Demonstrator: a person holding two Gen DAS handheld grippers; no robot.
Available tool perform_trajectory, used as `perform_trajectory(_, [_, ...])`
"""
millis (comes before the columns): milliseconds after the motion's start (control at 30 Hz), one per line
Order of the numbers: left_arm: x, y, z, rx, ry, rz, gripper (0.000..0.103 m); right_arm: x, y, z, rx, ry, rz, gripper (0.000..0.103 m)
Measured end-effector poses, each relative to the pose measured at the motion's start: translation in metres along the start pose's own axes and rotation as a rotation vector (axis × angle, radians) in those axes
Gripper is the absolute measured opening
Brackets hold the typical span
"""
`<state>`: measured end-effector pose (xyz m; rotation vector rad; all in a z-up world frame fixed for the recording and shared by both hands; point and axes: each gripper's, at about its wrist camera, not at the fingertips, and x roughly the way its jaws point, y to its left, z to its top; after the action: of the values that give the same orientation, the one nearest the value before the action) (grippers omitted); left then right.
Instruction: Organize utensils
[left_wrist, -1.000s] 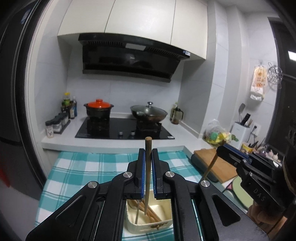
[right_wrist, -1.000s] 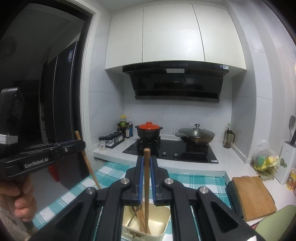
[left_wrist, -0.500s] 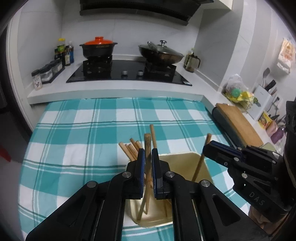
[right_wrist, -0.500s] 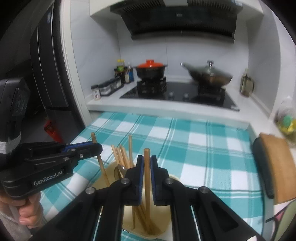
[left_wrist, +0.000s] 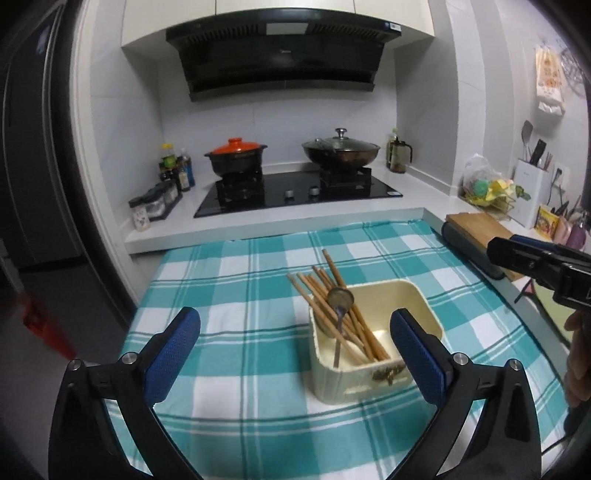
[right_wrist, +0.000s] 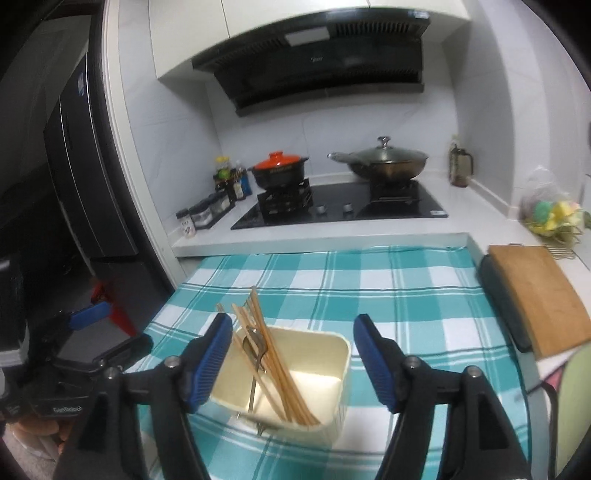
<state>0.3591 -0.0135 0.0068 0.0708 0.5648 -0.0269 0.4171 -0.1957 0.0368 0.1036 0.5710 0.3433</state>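
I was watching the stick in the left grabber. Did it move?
Yes. The left gripper is open now; the chopstick dropped among the chopsticks inside the cream box.

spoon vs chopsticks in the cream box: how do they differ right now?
Material: the spoon is grey metal; the chopsticks are brown wood.
Count: one spoon; a bundle of chopsticks.
Shape: the spoon ends in a round bowl, pointing up; the chopsticks are plain straight sticks.
Height: the chopsticks stick out further above the rim than the spoon.
Shared: both stand tilted in the cream box, leaning toward the same corner.

Wooden chopsticks (left_wrist: 334, 310) and a metal spoon (left_wrist: 339, 320) leaning leftward in a cream square holder (left_wrist: 373, 380) on the checked cloth
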Motion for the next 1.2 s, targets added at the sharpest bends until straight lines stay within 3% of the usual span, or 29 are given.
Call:
perform_trajectory(100, [-0.033,-0.007,-0.027,0.001,-0.001,0.042,0.102,-0.036,0.010,-0.026,0.022,-0.007,-0.016,0.083])
perform_trajectory(267, [-0.081,-0.009,-0.062,-0.083,-0.019,0.043,0.102,-0.076,0.033,-0.077,-0.001,0.018,-0.066,0.089])
perform_trajectory(400, [-0.106,-0.017,-0.079,-0.049,-0.011,0.110,0.102,-0.099,0.052,-0.100,-0.039,0.033,-0.120,0.096])
perform_trajectory(500, [-0.117,-0.019,-0.089,-0.029,-0.009,0.139,0.102,-0.118,0.061,-0.110,-0.055,0.013,-0.141,0.101])
perform_trajectory(800, [-0.135,-0.019,-0.096,-0.045,0.019,0.090,0.103,-0.166,0.075,-0.119,-0.076,-0.044,-0.198,0.102])
perform_trajectory(1200, [-0.140,-0.016,-0.096,-0.046,0.037,0.086,0.103,-0.168,0.092,-0.127,-0.120,-0.028,-0.177,0.102])
